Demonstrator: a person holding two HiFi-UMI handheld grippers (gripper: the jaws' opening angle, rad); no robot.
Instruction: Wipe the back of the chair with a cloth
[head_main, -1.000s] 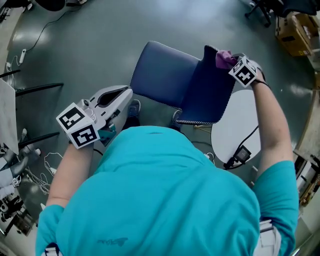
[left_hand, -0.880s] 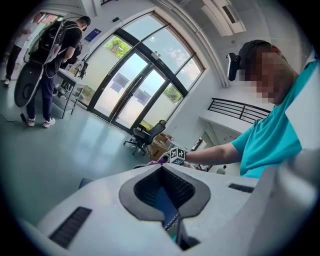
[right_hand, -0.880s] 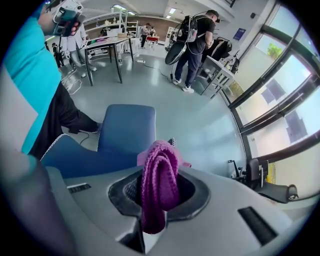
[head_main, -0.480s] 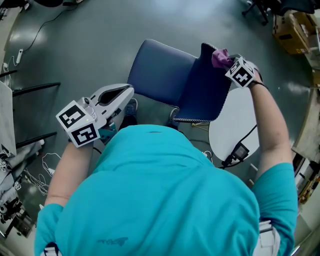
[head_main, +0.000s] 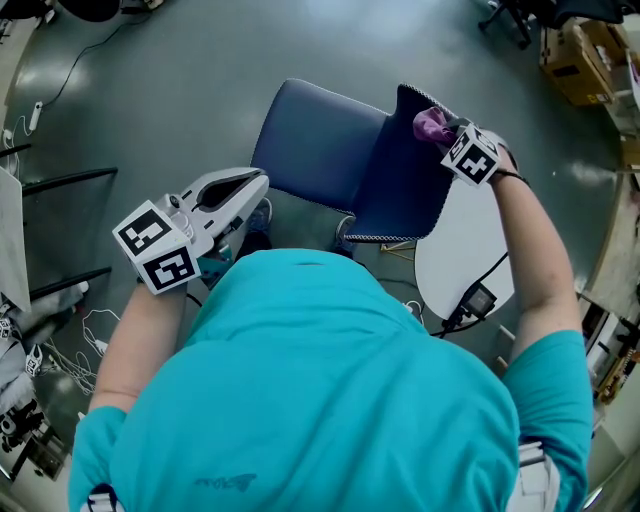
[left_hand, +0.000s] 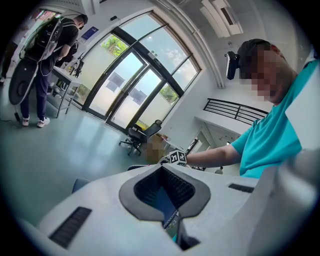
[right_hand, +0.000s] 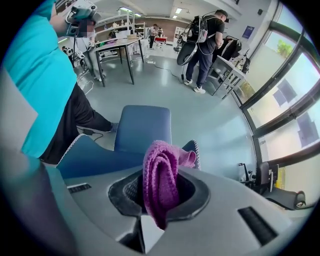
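"Where is the purple cloth (right_hand: 160, 181)?"

"The right gripper (right_hand: 159, 207) pinches it tight, up at the top corner of the chair back (head_main: 402, 175). The left gripper (head_main: 240, 188) is closed on nothing, near the seat."

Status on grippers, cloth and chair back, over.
Right gripper shut on cloth, at chair back top corner. Left gripper shut, empty, aside. Nothing blocking.

A glossy grey-green floor (head_main: 180, 90) fills the room. Beyond the left gripper (left_hand: 167, 197), tall dark-framed glass doors (left_hand: 132, 87) let in daylight (a black office chair (left_hand: 137, 136) stands before them), and a railed balcony (left_hand: 235, 111) juts from the white wall beside them. Past the right gripper (right_hand: 160, 192) stand dark-legged tables (right_hand: 117, 47). Below it sits a round white table (head_main: 465, 250).
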